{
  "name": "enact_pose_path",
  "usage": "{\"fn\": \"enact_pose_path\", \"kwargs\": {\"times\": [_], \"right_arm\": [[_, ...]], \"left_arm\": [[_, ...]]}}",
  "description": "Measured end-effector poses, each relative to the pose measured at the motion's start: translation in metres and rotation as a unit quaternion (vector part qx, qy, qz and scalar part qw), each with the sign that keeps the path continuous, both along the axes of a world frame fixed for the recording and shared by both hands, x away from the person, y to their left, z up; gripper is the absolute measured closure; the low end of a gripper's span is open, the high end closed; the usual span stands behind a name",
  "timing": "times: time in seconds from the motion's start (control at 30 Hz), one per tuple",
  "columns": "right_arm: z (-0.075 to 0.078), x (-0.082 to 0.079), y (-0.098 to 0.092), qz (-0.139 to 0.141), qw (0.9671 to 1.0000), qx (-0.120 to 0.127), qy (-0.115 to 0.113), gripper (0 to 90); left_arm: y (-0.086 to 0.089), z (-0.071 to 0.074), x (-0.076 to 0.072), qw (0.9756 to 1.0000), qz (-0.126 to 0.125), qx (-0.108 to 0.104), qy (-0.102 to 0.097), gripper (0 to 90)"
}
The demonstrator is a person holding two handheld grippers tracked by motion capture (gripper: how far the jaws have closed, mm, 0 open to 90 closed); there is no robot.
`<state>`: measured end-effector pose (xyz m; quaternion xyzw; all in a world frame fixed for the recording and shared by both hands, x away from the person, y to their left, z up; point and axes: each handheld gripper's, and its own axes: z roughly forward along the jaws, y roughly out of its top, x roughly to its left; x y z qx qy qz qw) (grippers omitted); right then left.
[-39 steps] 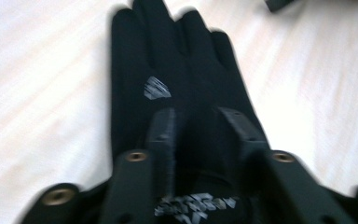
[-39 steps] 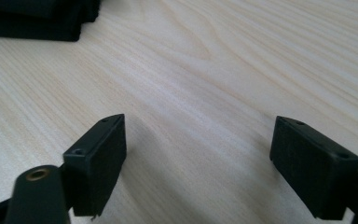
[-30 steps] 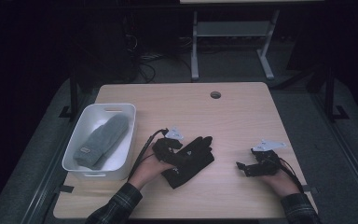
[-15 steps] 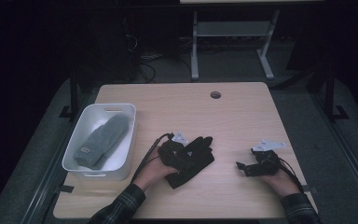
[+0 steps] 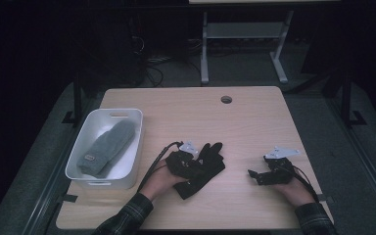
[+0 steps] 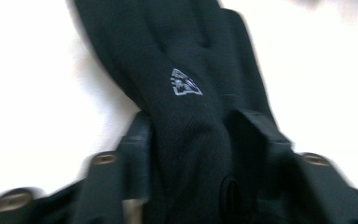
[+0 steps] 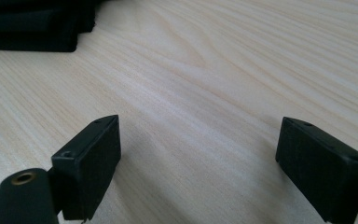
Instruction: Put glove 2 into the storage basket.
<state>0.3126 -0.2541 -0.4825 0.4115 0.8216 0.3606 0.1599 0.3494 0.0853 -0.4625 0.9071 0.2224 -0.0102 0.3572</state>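
A black glove (image 5: 209, 160) with a small white logo (image 6: 185, 83) lies on the wooden table (image 5: 200, 117) near its front middle. My left gripper (image 5: 185, 157) sits on the glove's left part. Its jaws have just been closing, and the glove fabric (image 6: 186, 154) is bunched between them with the pads pressing on both sides. My right gripper (image 5: 255, 176) rests low at the table's front right, apart from the glove. It is open, with bare wood between its jaws (image 7: 198, 154). A corner of the black glove (image 7: 32, 28) appears at the top left of the right gripper view.
A white bin (image 5: 127, 115) stands at the table's left with a grey mitten (image 5: 105, 147) lying in it. A round cable hole (image 5: 226, 99) is near the far edge. A metal stand (image 5: 240, 34) and cables are on the dark floor beyond the table.
My left gripper has edged slightly right onto the black glove. The right hand and gripper have kept still.
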Motion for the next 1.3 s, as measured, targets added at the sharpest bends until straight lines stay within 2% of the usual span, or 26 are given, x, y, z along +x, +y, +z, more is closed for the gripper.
{"fn": "enact_pose_path", "kwargs": {"times": [0.03,0.1,0.27,0.37,0.53,0.67,0.83,1.0,1.17,1.3], "right_arm": [[0.0,0.0,0.0,0.0,1.0,-0.001,0.001,13.4],[0.0,0.0,0.0,0.0,1.0,0.0,0.0,13.4],[0.0,0.0,0.0,0.0,1.0,0.0,0.0,13.5],[0.0,0.0,0.0,0.0,1.0,0.0,0.001,13.5],[0.0,0.0,0.0,0.0,1.0,-0.001,0.0,13.4],[0.0,0.0,0.0,-0.002,1.0,0.0,0.002,13.5],[0.0,0.0,0.0,-0.003,1.0,0.0,0.002,13.5],[0.0,0.0,0.0,-0.003,1.0,0.0,0.002,13.4],[0.0,0.0,0.0,-0.003,1.0,0.0,0.002,13.4],[0.0,0.0,0.0,-0.003,1.0,0.001,0.002,13.5]], "left_arm": [[0.0,0.0,0.0,0.9999,0.002,-0.006,0.011,59.2],[0.001,-0.001,0.002,0.9997,0.0,-0.012,0.023,64.4],[0.001,0.003,0.005,0.9989,0.004,-0.011,0.045,67.6],[0.001,0.008,0.005,0.9994,0.006,-0.002,0.035,67.9],[0.004,0.024,0.001,0.9997,0.007,0.001,0.023,67.8],[0.007,0.033,-0.001,0.9994,0.017,-0.009,0.027,67.8],[0.013,0.051,-0.001,0.9995,0.023,-0.006,0.021,67.7],[0.022,0.074,0.002,0.9993,0.032,-0.019,0.011,67.6],[0.032,0.091,0.004,0.9992,0.038,-0.014,0.001,67.5],[0.047,0.103,0.006,0.9989,0.047,-0.007,-0.002,67.4]]}}
